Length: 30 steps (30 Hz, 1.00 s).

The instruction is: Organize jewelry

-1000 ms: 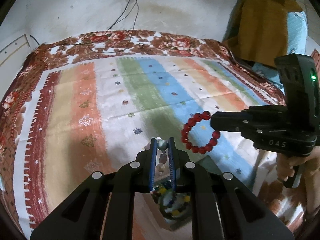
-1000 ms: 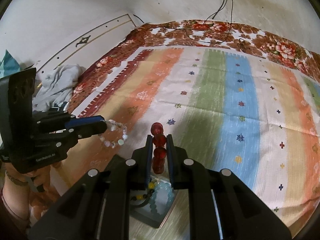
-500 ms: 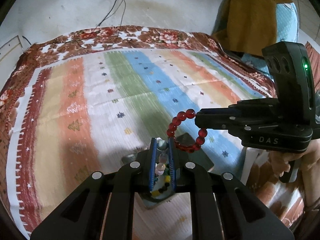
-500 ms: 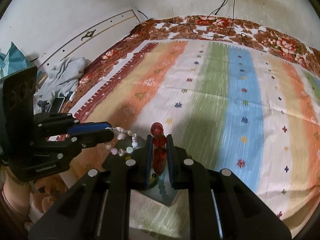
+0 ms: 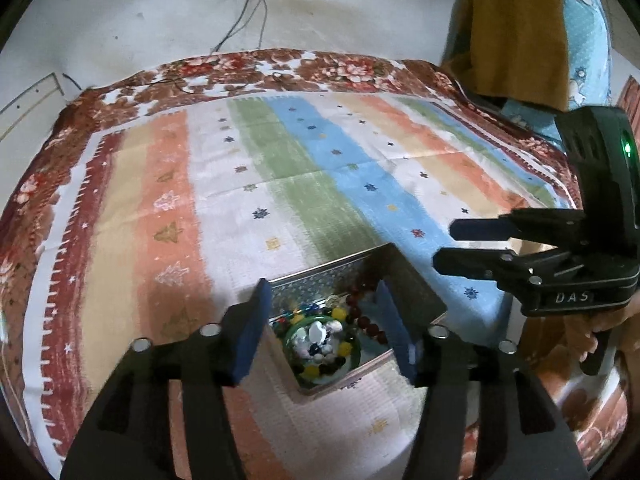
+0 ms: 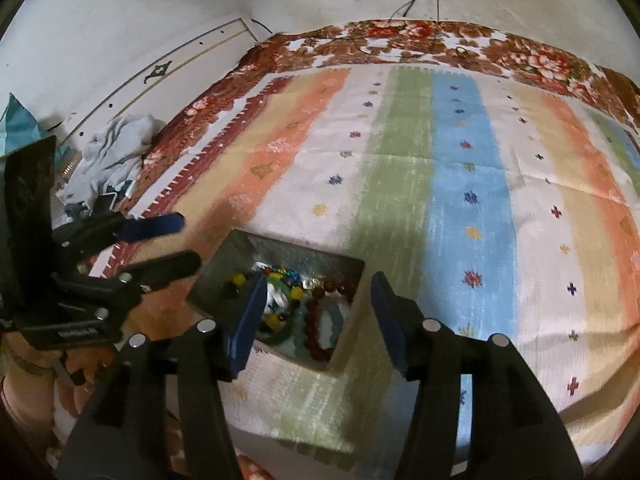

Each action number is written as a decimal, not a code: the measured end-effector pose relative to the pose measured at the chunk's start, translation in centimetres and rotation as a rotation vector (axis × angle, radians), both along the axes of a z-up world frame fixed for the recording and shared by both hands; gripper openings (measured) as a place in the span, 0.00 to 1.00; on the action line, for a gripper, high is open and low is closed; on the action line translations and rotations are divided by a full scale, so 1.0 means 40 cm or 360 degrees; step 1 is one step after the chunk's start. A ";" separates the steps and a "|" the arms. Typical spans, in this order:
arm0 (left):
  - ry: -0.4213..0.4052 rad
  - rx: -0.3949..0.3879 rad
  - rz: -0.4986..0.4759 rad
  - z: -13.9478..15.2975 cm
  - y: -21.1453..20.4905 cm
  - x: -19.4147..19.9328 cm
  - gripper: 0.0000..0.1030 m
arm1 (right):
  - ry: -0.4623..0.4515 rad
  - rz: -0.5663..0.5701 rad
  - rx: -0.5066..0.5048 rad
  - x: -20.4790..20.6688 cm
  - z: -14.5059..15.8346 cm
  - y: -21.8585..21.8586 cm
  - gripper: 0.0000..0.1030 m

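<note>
A grey metal box (image 5: 416, 292) sits on the striped bedspread near its front edge; it also shows in the right wrist view (image 6: 352, 312). Inside lie a red bead bracelet (image 6: 316, 320), a white shell bracelet (image 5: 320, 332), a green bangle (image 5: 352, 364) and coloured beads (image 6: 280, 276). My left gripper (image 5: 324, 324) is open and empty above the box. My right gripper (image 6: 316, 312) is open and empty above the box too. Each gripper shows in the other's view, the right one (image 5: 452, 244) and the left one (image 6: 184, 244), both with jaws apart.
The striped bedspread (image 5: 280, 168) covers the bed, with a floral border at the far edge. A yellow and blue cloth pile (image 5: 528, 28) stands at the back right. Crumpled grey clothes (image 6: 108, 152) lie off the bed's left side. Cables (image 5: 248, 24) hang on the wall.
Both grippers opened. The red bead bracelet left my right gripper and the white shell bracelet left my left gripper; both now lie in the box.
</note>
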<state>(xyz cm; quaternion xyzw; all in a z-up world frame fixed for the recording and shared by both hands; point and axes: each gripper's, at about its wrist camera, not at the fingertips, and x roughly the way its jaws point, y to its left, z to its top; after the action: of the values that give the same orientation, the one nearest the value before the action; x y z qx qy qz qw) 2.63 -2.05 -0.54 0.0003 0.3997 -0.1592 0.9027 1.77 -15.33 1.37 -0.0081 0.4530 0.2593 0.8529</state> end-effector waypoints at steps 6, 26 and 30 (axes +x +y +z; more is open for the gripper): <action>-0.0008 -0.0014 0.0002 -0.006 0.020 -0.023 0.68 | -0.0029 -0.0042 -0.0003 -0.030 -0.005 -0.012 0.75; -0.0089 0.0085 0.0135 -0.025 0.054 -0.091 0.94 | -0.0221 -0.0188 -0.0115 -0.108 -0.005 -0.030 0.95; -0.0158 0.0109 0.0222 -0.023 0.053 -0.115 0.94 | -0.0262 -0.0203 -0.0138 -0.129 -0.006 -0.028 0.95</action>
<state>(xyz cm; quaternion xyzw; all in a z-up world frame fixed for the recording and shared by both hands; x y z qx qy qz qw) -1.99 0.09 -1.46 0.0113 0.3586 -0.0819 0.9298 -3.41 -16.44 1.13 -0.0375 0.3918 0.1831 0.9009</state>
